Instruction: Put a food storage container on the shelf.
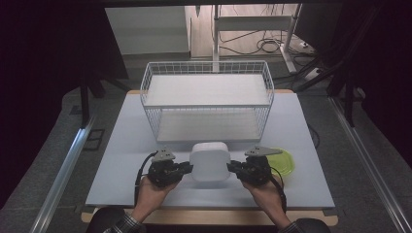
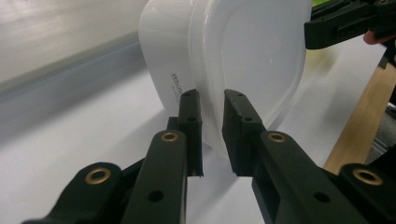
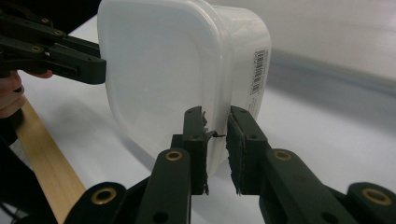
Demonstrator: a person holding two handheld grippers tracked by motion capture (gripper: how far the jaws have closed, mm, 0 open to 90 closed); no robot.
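Pale blue table [image 1: 126,145] bearing wire basket [image 1: 207,99] at back; white lidded container [image 1: 210,161] near front edge, clamped at opposite rims by left gripper [image 1: 188,168] and right gripper [image 1: 230,166]; green bowl [image 1: 284,162] just right.

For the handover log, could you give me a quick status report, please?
Left gripper, right gripper each shut on white container lid rim. Green plate close right. Wire basket behind.

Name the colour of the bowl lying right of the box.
Yellow-green; the bowl shows best in the high view, beside the white box.
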